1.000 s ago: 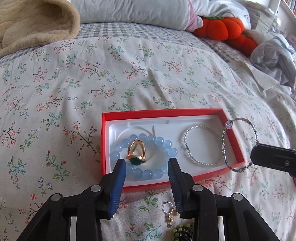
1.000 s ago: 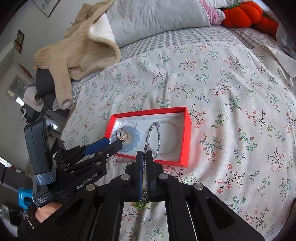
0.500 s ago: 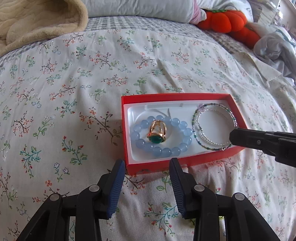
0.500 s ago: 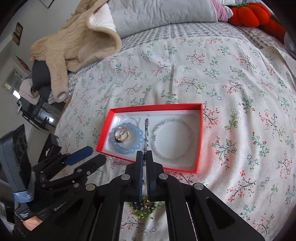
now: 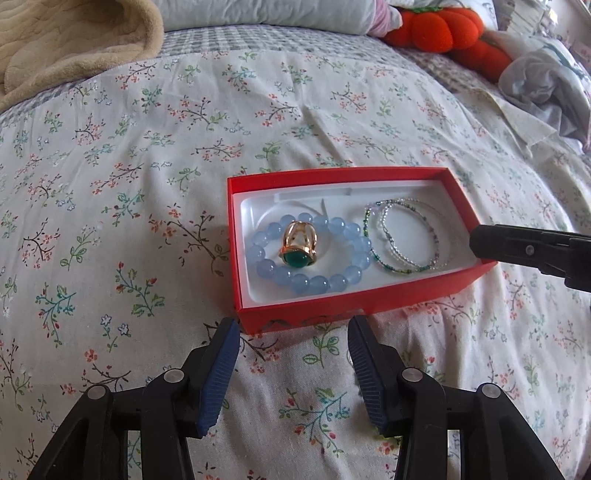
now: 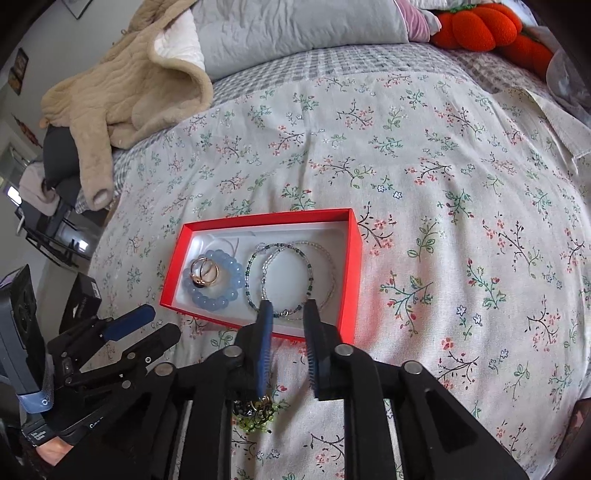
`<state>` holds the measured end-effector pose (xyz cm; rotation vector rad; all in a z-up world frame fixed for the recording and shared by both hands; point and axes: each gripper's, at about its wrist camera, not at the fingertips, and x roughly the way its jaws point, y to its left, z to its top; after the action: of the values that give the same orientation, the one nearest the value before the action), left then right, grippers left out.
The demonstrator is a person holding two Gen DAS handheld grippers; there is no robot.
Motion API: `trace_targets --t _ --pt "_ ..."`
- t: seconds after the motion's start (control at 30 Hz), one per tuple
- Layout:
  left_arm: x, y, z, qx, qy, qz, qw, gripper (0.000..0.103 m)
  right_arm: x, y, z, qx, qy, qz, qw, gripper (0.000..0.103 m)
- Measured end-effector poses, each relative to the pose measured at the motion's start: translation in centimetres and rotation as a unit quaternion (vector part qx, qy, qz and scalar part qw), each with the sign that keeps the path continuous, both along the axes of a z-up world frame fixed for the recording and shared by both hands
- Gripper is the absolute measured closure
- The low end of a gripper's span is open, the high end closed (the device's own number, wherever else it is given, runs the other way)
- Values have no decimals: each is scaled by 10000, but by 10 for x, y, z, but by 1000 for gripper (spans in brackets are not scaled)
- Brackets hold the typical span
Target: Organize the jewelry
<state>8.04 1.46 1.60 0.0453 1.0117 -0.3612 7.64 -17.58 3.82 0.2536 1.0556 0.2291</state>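
Observation:
A red jewelry box point(image 5: 332, 306) point(image 6: 354, 258) with a white liner lies on the floral bedspread. In it lie a blue bead bracelet point(image 5: 310, 282) point(image 6: 212, 295), a gold ring with a green stone point(image 5: 297, 245) point(image 6: 203, 273), a silver bracelet point(image 5: 410, 229) point(image 6: 328, 266) and a thin green-and-purple bead bracelet point(image 5: 391, 269) point(image 6: 255, 258) lying across it. My left gripper point(image 5: 291, 325) is open and empty just in front of the box. My right gripper point(image 6: 288, 308) is open and empty over the box's near wall. More beaded jewelry point(image 6: 258, 410) lies under the right gripper.
A beige quilted jacket point(image 6: 122, 92) lies at the bed's far left, grey pillows point(image 6: 295, 29) at the head, and orange plush pumpkins point(image 5: 443, 29) and crumpled cloth point(image 5: 543, 77) at the far right. The bed's left edge point(image 6: 99, 229) drops to furniture.
My right gripper has opened and let go of the thin bead bracelet, which now lies in the box on the silver bracelet. My left gripper has drawn back from the box.

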Motion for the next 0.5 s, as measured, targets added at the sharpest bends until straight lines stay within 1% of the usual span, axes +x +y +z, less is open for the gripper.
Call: trace_targets --t 0.03,0.1,0.23,0.3,0.37,0.47,0.5 --pt "-1 -1 -1 4 29 -29 10000 49 -3 0 2 0 -29 19 10000 64" --pt "-4 -2 -3 -2 90 -76 9999 45 -8 1 4 5 -45 92 9999 63" --pt "-11 -4 -9 30 264 -139 9995 43 -20 5 5 -66 -24 234 9997 63" --pt "-14 -6 -12 62 353 -177 9992 41 -25 6 2 -115 39 274 9996 60" --pt "-17 -7 -15 122 422 -207 9988 38 -30 6 -3 -174 123 299 9993 55" --pt "-23 -8 -18 205 474 -259 9983 32 -35 8 -11 -288 276 349 9986 55" --pt "-25 -8 -19 232 484 -270 9982 32 -36 8 -13 -325 313 351 9984 55"
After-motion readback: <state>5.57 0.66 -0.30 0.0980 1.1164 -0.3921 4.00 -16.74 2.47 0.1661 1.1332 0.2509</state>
